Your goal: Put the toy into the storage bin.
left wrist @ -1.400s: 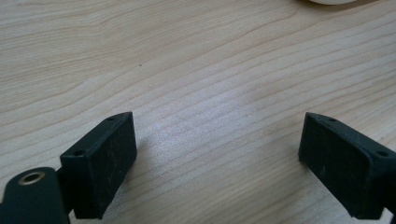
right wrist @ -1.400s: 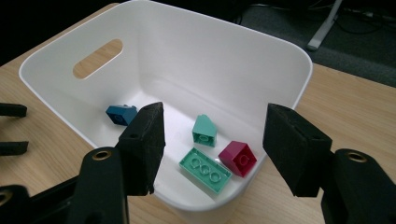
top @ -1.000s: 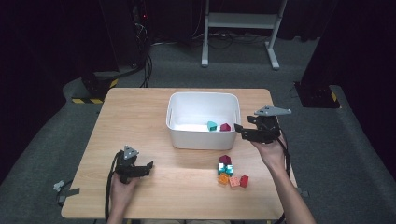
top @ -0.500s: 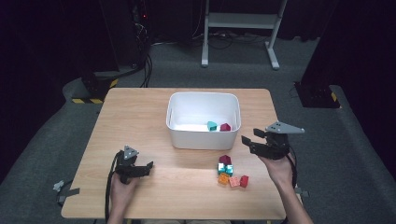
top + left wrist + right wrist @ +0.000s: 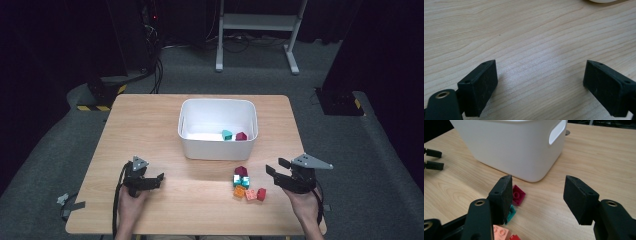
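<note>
The work in hand looks like moving small toy bricks into the white bin [image 5: 218, 128], and it appears to be partly done: a teal brick [image 5: 227, 135] and a dark red brick [image 5: 241, 136] already lie inside it, toward its right near corner. A cluster of bricks [image 5: 246, 185] is left on the wooden table [image 5: 150, 130], just in front of the bin's right near corner: a magenta brick [image 5: 517, 194] nearest the bin, a teal one touching it, then orange, pink and red ones toward the person. The right gripper [image 5: 275, 169] sits low just right of this cluster, its jaws apart with nothing between them; they have just been closing somewhat. In the right gripper view, the left jaw stands in front of the magenta and teal bricks. The left gripper [image 5: 159, 176] rests released over bare wood, well apart from the bricks. By my reckoning about five bricks remain to be picked.
</note>
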`<state>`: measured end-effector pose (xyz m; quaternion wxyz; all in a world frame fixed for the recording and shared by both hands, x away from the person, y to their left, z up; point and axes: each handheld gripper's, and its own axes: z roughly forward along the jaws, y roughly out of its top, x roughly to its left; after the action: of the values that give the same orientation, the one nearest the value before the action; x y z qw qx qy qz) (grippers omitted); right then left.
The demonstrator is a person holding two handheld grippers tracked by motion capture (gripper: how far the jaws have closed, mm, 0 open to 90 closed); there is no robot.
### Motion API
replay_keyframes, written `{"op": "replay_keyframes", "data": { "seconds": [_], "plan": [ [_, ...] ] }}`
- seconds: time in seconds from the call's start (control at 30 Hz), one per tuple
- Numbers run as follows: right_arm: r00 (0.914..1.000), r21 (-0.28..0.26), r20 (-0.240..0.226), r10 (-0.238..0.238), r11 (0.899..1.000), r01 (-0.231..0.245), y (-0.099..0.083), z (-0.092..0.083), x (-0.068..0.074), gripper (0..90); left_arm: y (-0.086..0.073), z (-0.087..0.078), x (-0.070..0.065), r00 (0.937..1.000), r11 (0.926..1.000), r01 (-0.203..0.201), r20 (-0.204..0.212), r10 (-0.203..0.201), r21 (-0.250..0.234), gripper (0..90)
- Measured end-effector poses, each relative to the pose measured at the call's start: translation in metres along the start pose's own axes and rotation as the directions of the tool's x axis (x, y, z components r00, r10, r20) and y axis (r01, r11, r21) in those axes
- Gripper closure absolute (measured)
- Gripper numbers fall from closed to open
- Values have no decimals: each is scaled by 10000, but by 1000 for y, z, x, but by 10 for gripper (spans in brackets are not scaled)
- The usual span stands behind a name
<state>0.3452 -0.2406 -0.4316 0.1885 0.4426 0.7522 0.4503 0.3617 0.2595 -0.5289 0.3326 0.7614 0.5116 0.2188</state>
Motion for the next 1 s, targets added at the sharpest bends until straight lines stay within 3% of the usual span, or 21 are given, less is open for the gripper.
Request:
{"op": "replay_keyframes", "data": {
  "seconds": [0.5, 1.0],
  "plan": [
    [9995, 300, -161, 284, 9992, -279, -39, 3, 7, 410, 0, 0, 0, 10000, 10000, -2, -6, 2, 14, 126],
    [9998, 980, -199, -35, 9952, 54, -68, 15, 21, 419, 0, 0, 0, 10000, 10000, 9, -9, -9, 6, 127]
  ]
}}
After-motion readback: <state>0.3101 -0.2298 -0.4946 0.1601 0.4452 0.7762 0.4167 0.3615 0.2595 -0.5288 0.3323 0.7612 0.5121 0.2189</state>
